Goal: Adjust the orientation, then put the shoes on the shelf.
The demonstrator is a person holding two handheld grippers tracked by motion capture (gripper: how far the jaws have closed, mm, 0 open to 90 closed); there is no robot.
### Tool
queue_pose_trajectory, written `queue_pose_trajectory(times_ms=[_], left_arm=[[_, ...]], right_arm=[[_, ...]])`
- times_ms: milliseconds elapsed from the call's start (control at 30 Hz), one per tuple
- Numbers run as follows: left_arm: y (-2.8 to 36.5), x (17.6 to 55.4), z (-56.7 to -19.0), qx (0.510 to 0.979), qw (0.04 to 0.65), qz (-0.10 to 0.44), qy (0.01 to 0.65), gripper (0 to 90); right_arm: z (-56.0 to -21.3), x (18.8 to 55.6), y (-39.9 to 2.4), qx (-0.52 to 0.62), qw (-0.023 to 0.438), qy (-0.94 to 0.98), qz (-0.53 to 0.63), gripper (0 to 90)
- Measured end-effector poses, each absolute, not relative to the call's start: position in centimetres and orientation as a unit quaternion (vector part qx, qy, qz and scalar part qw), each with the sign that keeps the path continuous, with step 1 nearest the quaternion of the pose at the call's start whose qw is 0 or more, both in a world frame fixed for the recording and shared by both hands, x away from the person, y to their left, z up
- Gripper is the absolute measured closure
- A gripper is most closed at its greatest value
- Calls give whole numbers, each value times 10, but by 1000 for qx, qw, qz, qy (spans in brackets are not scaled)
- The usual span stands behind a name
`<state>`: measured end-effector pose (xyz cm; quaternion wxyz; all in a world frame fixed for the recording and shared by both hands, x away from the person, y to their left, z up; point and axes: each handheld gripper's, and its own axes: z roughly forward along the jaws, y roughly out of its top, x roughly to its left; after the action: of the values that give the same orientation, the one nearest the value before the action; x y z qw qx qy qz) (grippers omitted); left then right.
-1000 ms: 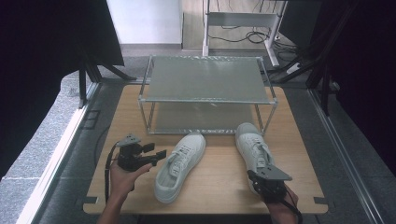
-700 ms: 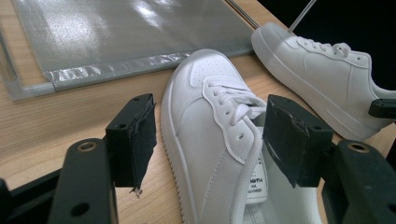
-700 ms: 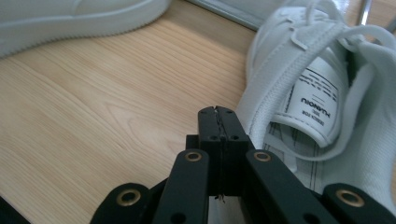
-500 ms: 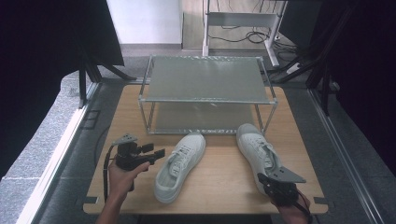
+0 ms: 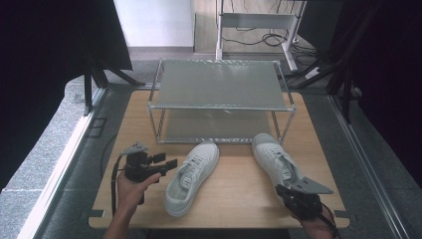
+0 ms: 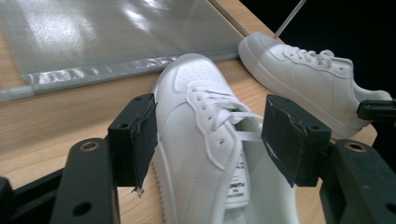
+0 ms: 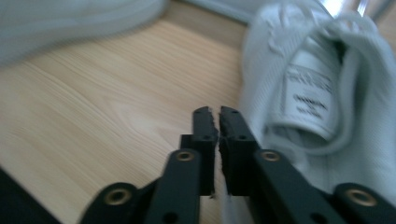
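Note:
Two white sneakers lie on the wooden table (image 5: 234,199). The left shoe (image 5: 191,177) points toward the rack, as does the right shoe (image 5: 276,160). My left gripper (image 5: 166,162) is held level beside the left shoe, aimed at its side. Its jaws are open, and in the left gripper view (image 6: 215,135) they frame the laced shoe (image 6: 201,126) without touching it. My right gripper (image 5: 280,189) sits just behind the right shoe's heel. Its jaws (image 7: 218,112) have just been opening and stand a thin slit apart, with nothing between them. The shoe's heel opening (image 7: 322,93) lies just to the right.
A metal-framed rack (image 5: 219,107) with two frosted shelves stands at the back of the table, close behind both toes. The right shoe (image 6: 308,74) lies beyond the left one. The table's front edge runs just below both hands.
My right gripper has drawn back off the right shoe's heel toward the table's front edge. The left gripper and both shoes have stayed put.

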<state>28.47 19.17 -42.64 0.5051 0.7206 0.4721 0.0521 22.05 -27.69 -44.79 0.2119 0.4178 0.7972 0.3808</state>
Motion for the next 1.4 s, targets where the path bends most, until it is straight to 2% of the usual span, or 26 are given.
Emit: queue_pose_trajectory(times_ms=[67,100,133,167,200,233,433,633,767,1033,1400], left_arm=[[191,284,-424,721,508,51,469,358],[190,283,-422,719,512,52,467,357],[190,283,-422,719,512,52,467,357],[189,282,-420,721,512,56,464,358],[189,282,-420,721,512,56,464,357],[190,281,-417,719,515,53,464,357],[190,277,-408,719,519,69,457,354],[189,279,-409,725,509,74,459,371],[192,279,-409,720,506,79,467,398],[183,283,-418,736,486,74,465,402],[162,285,-433,765,438,84,465,409]], right_arm=[[-443,220,-276,410,206,788,410,798],[-436,220,-276,405,206,780,430,745],[-436,220,-276,405,206,780,430,745],[-429,222,-276,404,214,771,443,689],[-429,222,-276,404,214,771,443,689],[-424,226,-275,399,219,770,447,644],[-401,245,-273,379,227,780,443,555],[-387,276,-276,396,224,767,453,548],[-390,292,-284,415,227,754,456,549],[-414,293,-310,459,216,739,443,541],[-423,294,-322,478,212,735,433,523]])
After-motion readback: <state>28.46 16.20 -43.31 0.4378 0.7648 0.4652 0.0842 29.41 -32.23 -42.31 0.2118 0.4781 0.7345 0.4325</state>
